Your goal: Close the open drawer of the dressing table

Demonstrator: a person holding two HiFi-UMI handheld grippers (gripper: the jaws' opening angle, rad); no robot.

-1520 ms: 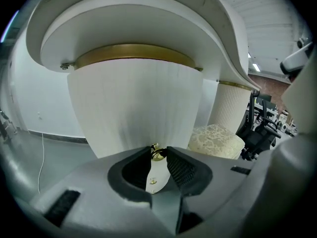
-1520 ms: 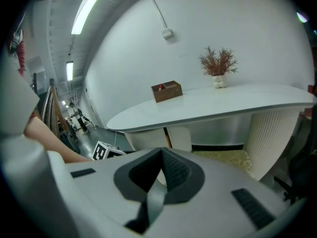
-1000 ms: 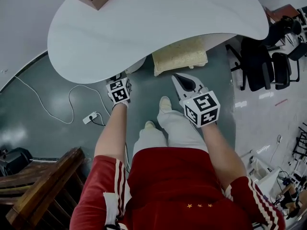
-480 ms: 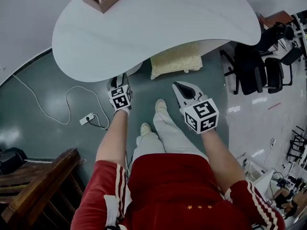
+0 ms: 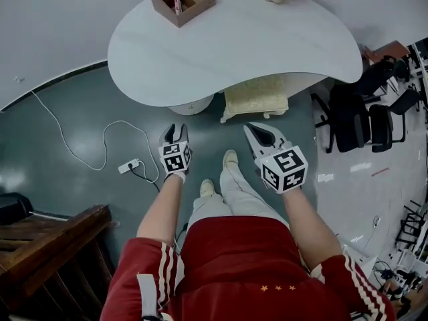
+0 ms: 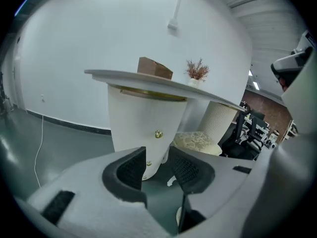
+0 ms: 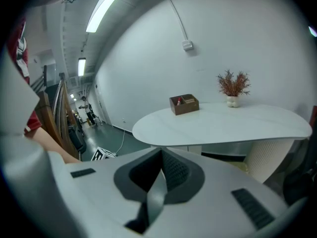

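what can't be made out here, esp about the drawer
Drawer fronts: head view, hidden beneath the tabletop.
Open drawer: left gripper view, pedestal shows only knobs; cannot tell.
Organizer contents: head view, too small.
Stool: head view, partly under the tabletop.

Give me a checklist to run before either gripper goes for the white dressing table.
1. Left gripper empty: ok, jaws apart and closing, nothing between them.
2. Right gripper empty: ok, jaws together on nothing.
3. Pulled-out front on the white tapered pedestal: cannot tell; only small gold knobs show.
4. Grippers at the white curved tabletop: not ok, both hang short of it over the grey-green floor.
5. Footing: ok, the white cable lies off to the left.
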